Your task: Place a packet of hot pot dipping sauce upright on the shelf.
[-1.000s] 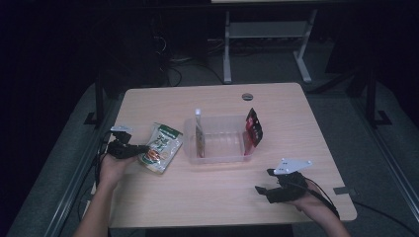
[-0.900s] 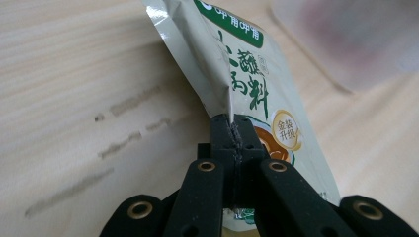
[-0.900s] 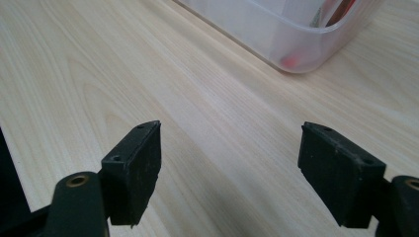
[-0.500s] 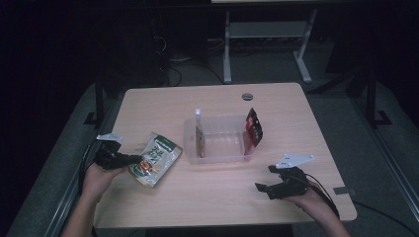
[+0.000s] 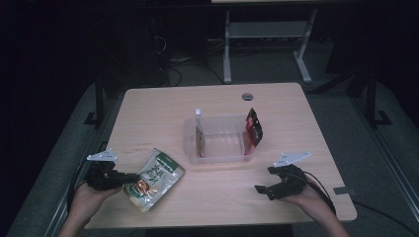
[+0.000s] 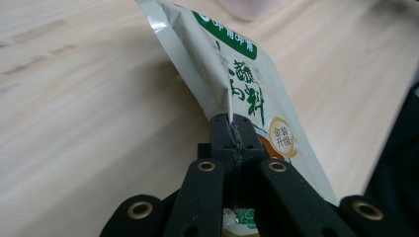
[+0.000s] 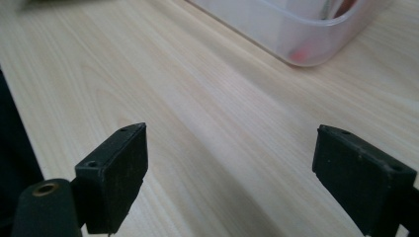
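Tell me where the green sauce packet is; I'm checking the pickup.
In the high view, the green sauce packet lies near the table's front left, gripped by the left claw, left of the clear tub.

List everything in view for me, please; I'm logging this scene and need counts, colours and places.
table: one, light wood, centre of the high view.
clear tub: one, transparent plastic, mid-table.
slim packet: one, pale with orange, upright at the tub's left end.
red and black packet: one, leaning at the tub's right end.
green and cream pouch: one, front left of the table, its edge pinched.
round grey insert: one, far edge of the table.
left gripper: one, black, fingers shut on the pouch's edge.
right gripper: one, black, fingers just opened wide, nothing between, front right.
hands: two, at the bottom edge.
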`<state>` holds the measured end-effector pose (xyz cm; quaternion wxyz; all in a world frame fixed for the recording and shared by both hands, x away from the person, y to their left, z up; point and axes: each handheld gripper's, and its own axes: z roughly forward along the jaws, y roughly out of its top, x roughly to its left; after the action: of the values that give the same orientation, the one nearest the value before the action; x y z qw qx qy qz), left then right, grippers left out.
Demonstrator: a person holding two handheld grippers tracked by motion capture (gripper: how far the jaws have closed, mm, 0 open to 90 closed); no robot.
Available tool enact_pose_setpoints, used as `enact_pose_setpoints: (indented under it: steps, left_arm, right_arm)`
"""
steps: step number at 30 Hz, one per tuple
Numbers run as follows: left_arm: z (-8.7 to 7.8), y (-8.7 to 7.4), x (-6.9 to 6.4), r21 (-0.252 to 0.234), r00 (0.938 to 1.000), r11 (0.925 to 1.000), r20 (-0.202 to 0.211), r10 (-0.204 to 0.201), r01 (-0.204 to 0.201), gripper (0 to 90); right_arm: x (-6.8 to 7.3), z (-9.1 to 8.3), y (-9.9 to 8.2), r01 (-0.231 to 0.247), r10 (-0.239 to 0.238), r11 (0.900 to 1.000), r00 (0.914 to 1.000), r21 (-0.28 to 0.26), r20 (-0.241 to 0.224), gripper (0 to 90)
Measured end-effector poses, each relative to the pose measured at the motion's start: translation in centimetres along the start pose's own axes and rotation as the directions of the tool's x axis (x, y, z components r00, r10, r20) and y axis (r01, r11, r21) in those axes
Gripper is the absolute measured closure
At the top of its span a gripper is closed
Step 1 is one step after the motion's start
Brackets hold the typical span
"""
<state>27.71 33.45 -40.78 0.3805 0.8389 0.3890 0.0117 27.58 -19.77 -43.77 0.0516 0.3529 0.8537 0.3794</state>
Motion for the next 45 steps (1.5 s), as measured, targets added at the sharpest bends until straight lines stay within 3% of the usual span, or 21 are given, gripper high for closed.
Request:
enact_pose_setpoints:
  steps: [4, 9, 12, 19, 26, 28, 30, 35, 37, 38, 40, 42, 45]
  left_arm:
    - [0.4, 0.0, -1.3, 0.01, 0.9992, 0.9995, 0.028, 0.028, -0.028, 90.0]
    - [1.3, 0.7, -3.0, 0.005, 0.9937, 0.9968, 0.08, 0.079, -0.079, 90.0]
    - [2.0, 1.4, -4.0, -0.01, 0.9859, 0.9935, 0.123, 0.113, -0.113, 90.0]
    - [3.7, 2.9, -6.4, -0.03, 0.9607, 0.9794, 0.191, 0.201, -0.2, 90.0]
    - [5.8, 4.6, -8.5, -0.06, 0.9216, 0.9609, 0.272, 0.276, -0.27, 90.0]
    - [6.6, 5.2, -9.0, -0.065, 0.9066, 0.9529, 0.295, 0.302, -0.296, 90.0]
    - [7.4, 5.7, -9.4, -0.071, 0.8905, 0.9447, 0.318, 0.326, -0.32, 90.0]
    - [9.0, 6.9, -10.4, -0.083, 0.8584, 0.9267, 0.354, 0.371, -0.367, 90.0]
    - [9.4, 7.3, -10.7, -0.09, 0.8483, 0.9208, 0.363, 0.385, -0.379, 90.0]
    - [9.5, 7.4, -10.8, -0.094, 0.8396, 0.9142, 0.368, 0.4, -0.394, 90.0]
    - [9.7, 7.7, -11.2, -0.102, 0.8325, 0.9105, 0.374, 0.408, -0.401, 90.0]
    - [9.8, 7.9, -11.6, -0.114, 0.8212, 0.9016, 0.378, 0.428, -0.417, 90.0]
    - [9.9, 8.0, -12.0, -0.12, 0.8124, 0.8976, 0.387, 0.436, -0.424, 90.0]
  right_arm:
    - [0.2, 0.2, 0.1, 0.0, 0.001, 0.9999, 0.9998, 0.016, -0.022, 13.4]
    - [0.2, 0.4, 0.1, -0.015, 0.016, 0.9993, 0.9985, 0.033, -0.052, 11.2]
    - [0.1, 0.5, 0.2, -0.026, 0.028, 0.9991, 0.9978, 0.035, -0.061, 10.8]
    - [0.1, 0.5, 0.3, -0.036, 0.039, 0.9989, 0.9927, 0.031, -0.114, 10.9]
    - [0.5, 0.7, 0.9, -0.031, 0.031, 0.9995, 0.9768, 0.004, -0.212, 20.7]
    - [0.6, 0.9, 1.1, -0.035, 0.034, 0.9994, 0.9688, -0.001, -0.245, 22.4]
    - [0.5, 1.0, 1.3, -0.039, 0.035, 0.9992, 0.9547, -0.007, -0.296, 27.3]
    - [0.5, 1.0, 1.3, -0.045, 0.031, 0.9984, 0.9333, -0.033, -0.358, 30.9]
    - [0.4, 1.0, 1.3, -0.054, 0.037, 0.9979, 0.9249, -0.035, -0.378, 31.2]
    - [0.4, 1.1, 1.3, -0.062, 0.043, 0.9974, 0.9186, -0.037, -0.393, 31.8]
    - [0.3, 1.1, 1.3, -0.066, 0.04, 0.9966, 0.9086, -0.049, -0.416, 33.6]
    - [0.3, 1.1, 1.3, -0.068, 0.039, 0.9963, 0.9014, -0.052, -0.431, 36.1]
    - [0.3, 1.1, 1.5, -0.064, 0.026, 0.9957, 0.8908, -0.067, -0.454, 43.2]
